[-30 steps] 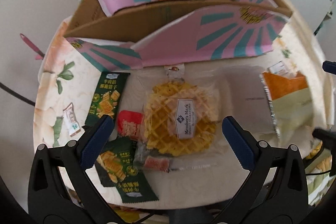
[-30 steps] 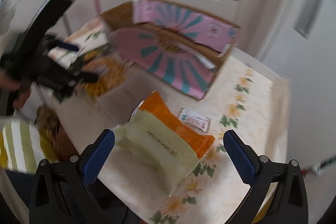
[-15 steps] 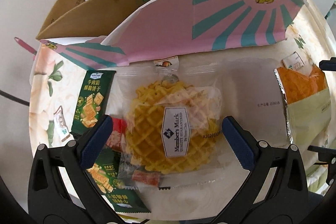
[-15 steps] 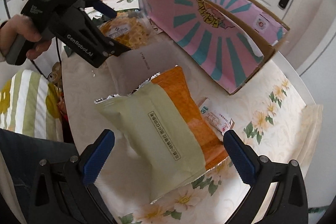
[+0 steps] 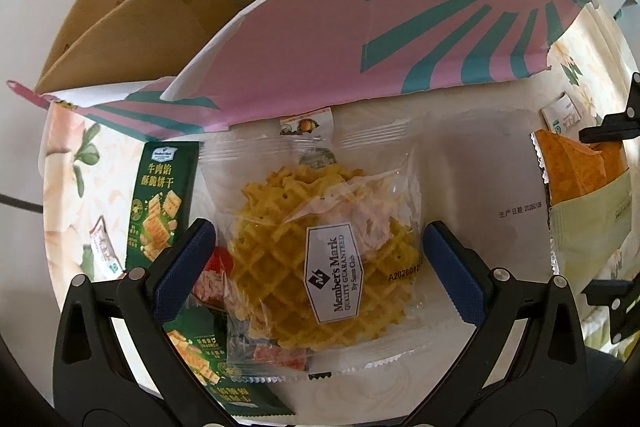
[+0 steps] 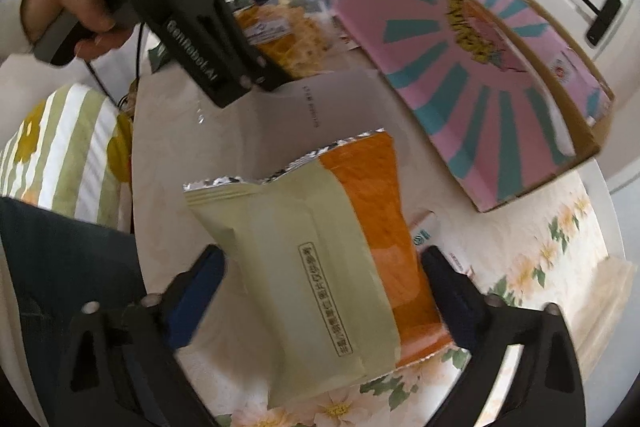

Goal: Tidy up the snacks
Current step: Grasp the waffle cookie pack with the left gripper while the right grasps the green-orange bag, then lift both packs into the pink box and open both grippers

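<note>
A clear Member's Mark waffle-cookie packet (image 5: 320,255) lies on the table in front of the pink and teal cardboard box (image 5: 360,39). My left gripper (image 5: 320,267) is open, its fingers either side of the packet, just above it. In the right wrist view my right gripper (image 6: 320,291) is open around a pale green and orange snack bag (image 6: 320,259) that lies on the table. The box (image 6: 480,67) stands behind, and the left gripper body (image 6: 192,7) is over the waffle packet (image 6: 288,35).
Green cracker packets (image 5: 160,199) and a small red packet (image 5: 212,279) lie left of the waffle packet. A small white sachet (image 5: 562,111) lies by the box's right end. The flowered tablecloth (image 6: 560,267) covers the table. A striped cushion (image 6: 60,147) is beside the table.
Both grippers have moved forward and down: the left closer over the waffle packet, the right closer around the green and orange bag. Both stay open.
</note>
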